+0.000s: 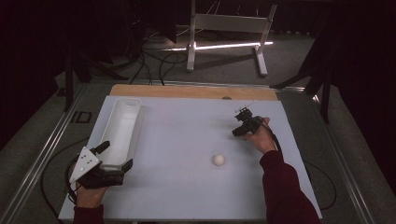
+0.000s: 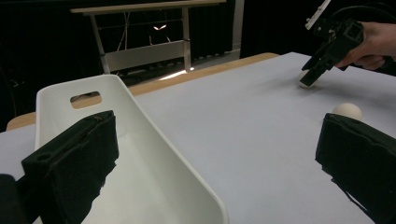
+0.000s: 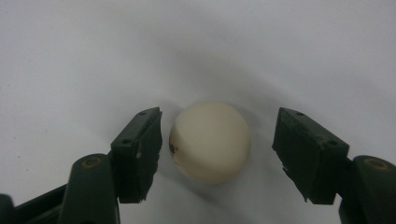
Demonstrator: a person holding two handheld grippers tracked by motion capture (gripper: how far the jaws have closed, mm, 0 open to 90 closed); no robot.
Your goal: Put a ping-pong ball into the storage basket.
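A cream ball [image 3: 210, 141] lies on the white table between the jaws of my right gripper [image 3: 217, 140]. The left jaw is almost against it and a clear gap shows at the right jaw, so the gripper is open. From above, that right gripper [image 1: 238, 132] points down at the table's right side. A second cream ball [image 1: 218, 159] lies loose nearer the middle. My left gripper [image 1: 116, 155] stands open at the near end of a long white tray [image 1: 138, 122]. One jaw is inside the tray and the other is outside its wall [image 2: 154, 121].
The white tabletop [image 1: 187, 186] has a wooden strip along its far edge. Beyond it a white metal frame [image 1: 224, 23] and cables rest on the floor. The loose ball [image 2: 347, 110] lies just beyond my left gripper's right jaw.
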